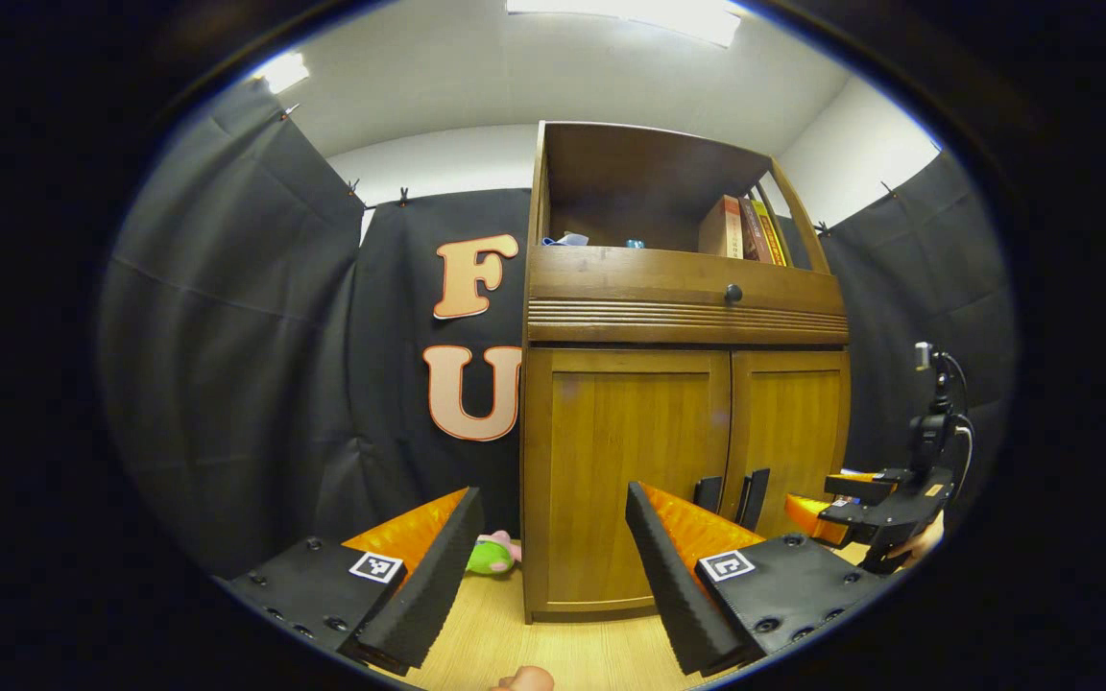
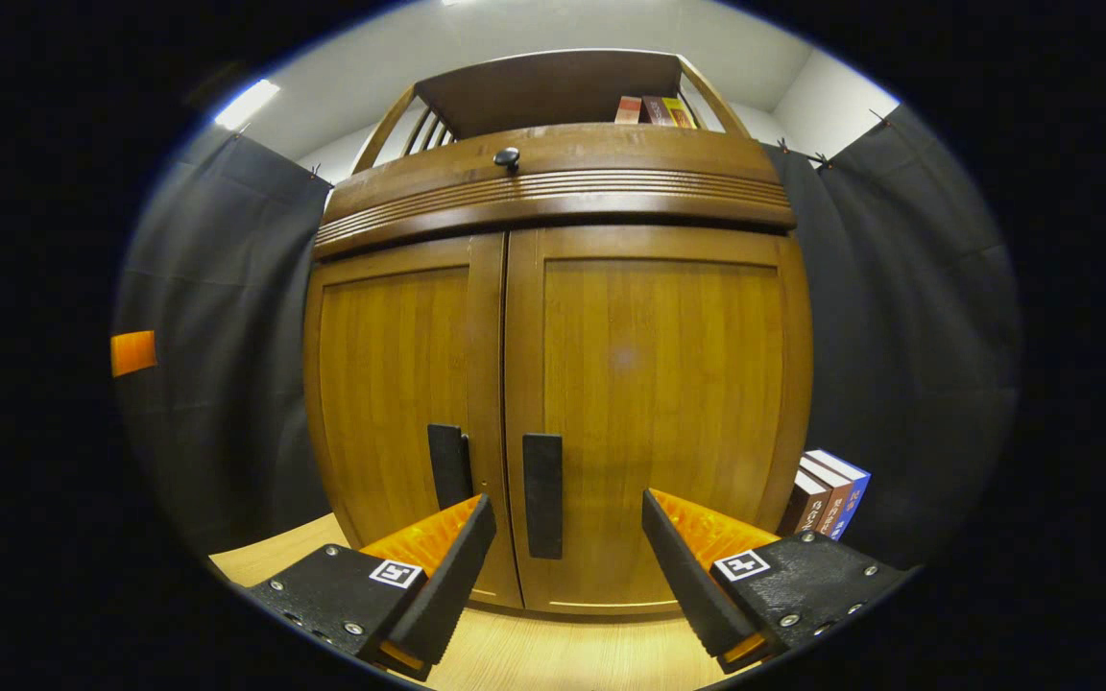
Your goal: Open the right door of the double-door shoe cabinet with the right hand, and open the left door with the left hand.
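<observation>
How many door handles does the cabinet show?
2: left handle on the left door's inner edge, right handle on the right door's, flanking the centre seam. The knob above sits on the drawer.

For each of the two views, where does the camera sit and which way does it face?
Left gripper view: rides the left gripper, open, facing the cabinet's left corner; the right gripper shows farther right.
Right gripper view: rides the right gripper, open, facing the right door handle.
Shared: both closed doors, handles, drawer knob.
</observation>
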`<state>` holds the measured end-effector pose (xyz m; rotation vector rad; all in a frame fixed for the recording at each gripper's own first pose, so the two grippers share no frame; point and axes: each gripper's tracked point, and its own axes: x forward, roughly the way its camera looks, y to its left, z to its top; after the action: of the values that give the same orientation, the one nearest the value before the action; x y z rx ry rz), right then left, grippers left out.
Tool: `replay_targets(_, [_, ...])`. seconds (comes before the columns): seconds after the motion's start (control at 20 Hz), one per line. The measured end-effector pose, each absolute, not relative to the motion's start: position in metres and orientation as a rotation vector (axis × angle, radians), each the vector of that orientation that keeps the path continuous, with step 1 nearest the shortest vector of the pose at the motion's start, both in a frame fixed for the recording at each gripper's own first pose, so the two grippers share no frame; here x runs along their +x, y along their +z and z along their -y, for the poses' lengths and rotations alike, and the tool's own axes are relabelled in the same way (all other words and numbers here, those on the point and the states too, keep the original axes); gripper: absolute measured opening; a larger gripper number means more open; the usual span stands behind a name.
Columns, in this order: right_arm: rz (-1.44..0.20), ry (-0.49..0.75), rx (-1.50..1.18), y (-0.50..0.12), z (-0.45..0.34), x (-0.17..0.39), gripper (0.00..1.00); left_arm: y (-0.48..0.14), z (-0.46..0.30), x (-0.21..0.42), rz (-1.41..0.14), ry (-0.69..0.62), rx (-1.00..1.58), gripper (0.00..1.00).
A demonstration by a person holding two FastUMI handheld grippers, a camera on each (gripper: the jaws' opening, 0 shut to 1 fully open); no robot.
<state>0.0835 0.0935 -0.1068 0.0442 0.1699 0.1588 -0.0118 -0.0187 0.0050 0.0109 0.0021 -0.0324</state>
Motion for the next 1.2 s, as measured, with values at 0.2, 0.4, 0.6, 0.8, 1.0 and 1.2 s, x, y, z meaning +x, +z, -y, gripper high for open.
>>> replay_targets(0.2, [-0.199, 0.151, 0.033, -0.125, -0.097, 0.098, 0.95, 0.004, 0.012, -0.014, -0.005, -0.017, 0.016, 0.98])
replay_targets(0.4, [-0.218, 0.141, 0.072, -0.136, -0.101, 0.114, 0.95, 0.004, 0.006, -0.016, -0.007, -0.005, 0.022, 0.96])
replay_targets(0.6, [-0.215, 0.126, 0.069, -0.143, -0.104, 0.131, 1.0, 0.001, 0.001, -0.017, -0.015, 0.007, 0.031, 0.95])
replay_targets(0.8, [-0.237, 0.135, 0.087, -0.15, -0.113, 0.142, 0.78, 0.001, 0.0, -0.015, -0.019, 0.01, 0.038, 0.98])
replay_targets(1.0, [-0.229, 0.126, 0.088, -0.151, -0.114, 0.147, 0.5, -0.003, -0.002, -0.017, -0.025, 0.009, 0.034, 0.96])
replay_targets(1.2, [-0.228, 0.118, 0.083, -0.153, -0.115, 0.15, 0.38, -0.003, -0.006, -0.018, -0.027, 0.02, 0.038, 0.94])
